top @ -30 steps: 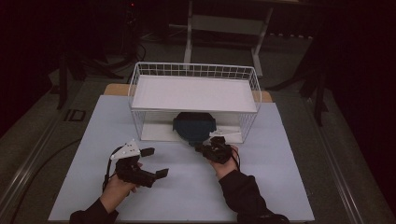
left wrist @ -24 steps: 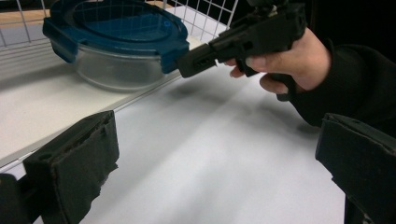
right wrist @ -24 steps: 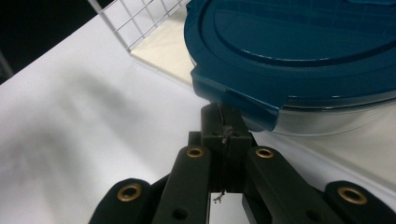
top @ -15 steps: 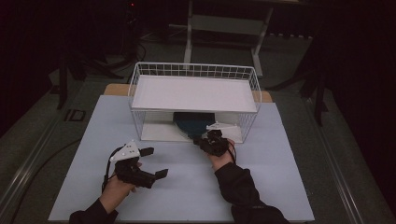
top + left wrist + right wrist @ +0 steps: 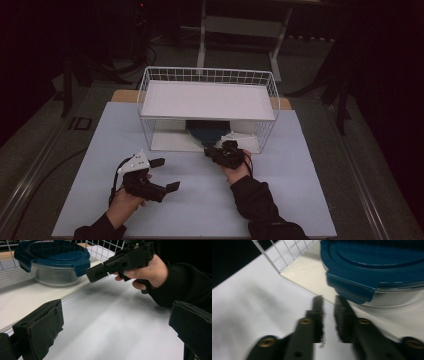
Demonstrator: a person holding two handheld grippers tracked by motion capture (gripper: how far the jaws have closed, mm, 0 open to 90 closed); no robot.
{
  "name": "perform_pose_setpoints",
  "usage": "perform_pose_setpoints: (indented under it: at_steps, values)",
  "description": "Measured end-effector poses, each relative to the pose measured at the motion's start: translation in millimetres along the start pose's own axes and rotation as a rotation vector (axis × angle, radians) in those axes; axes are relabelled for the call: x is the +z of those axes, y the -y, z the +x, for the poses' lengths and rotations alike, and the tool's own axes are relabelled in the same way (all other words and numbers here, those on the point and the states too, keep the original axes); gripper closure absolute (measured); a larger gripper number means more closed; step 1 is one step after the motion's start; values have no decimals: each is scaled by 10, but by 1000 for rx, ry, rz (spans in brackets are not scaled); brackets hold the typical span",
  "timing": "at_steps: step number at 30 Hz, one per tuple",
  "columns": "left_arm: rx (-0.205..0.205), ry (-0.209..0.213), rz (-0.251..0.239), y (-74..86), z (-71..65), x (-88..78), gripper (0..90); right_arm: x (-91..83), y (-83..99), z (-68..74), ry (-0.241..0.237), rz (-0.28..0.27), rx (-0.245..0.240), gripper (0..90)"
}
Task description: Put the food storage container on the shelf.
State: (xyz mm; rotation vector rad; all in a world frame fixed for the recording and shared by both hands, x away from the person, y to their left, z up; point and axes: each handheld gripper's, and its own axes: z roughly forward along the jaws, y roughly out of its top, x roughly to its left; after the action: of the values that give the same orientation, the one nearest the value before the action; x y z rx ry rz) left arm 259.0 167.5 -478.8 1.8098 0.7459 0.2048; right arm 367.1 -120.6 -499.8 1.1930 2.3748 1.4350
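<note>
Tabletop (image 5: pixel 200 200): white sheet surface, lit; dark room around it.
Wire rack (image 5: pixel 207 87): white, two levels, at the far middle of the tabletop; flat white board on top, open front toward the person.
Glass container (image 5: pixel 53 275): round, clear, on the rack's lower shelf near its front edge.
Blue lid (image 5: pixel 382 267): clipped on the glass container, one latch tab hanging down at the near side.
Right claw (image 5: pixel 214 153): held in the right hand (image 5: pixel 240 170) at the rack's open front. Jaws narrow, only a slim gap between them, nothing held. In the right gripper view the tips sit just below the lid's latch tab; contact cannot be told.
Left claw (image 5: pixel 165 174): held in the left hand (image 5: pixel 125 202) over bare tabletop, well apart from the rack. Jaws wide, nothing between them.
</note>
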Motion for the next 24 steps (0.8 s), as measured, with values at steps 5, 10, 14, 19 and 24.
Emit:
perform_pose_setpoints:
  at_steps: [5,10,14,19,24]
  values:
    - [9,6,-6,-23,-30,-9,0,-104,18,74,-4,-42,-46,357]
    - [26,21,-3,-18,-87,-13,0,-260,68,145,-50,-90,-72,138]
    - [35,25,1,-21,-118,-26,0,-338,94,167,-73,-91,-84,141]
    - [44,41,1,-24,-172,-52,0,-533,159,184,-79,-108,-108,140]
    - [41,54,13,2,-193,-47,0,-695,246,184,-75,-107,-118,142]
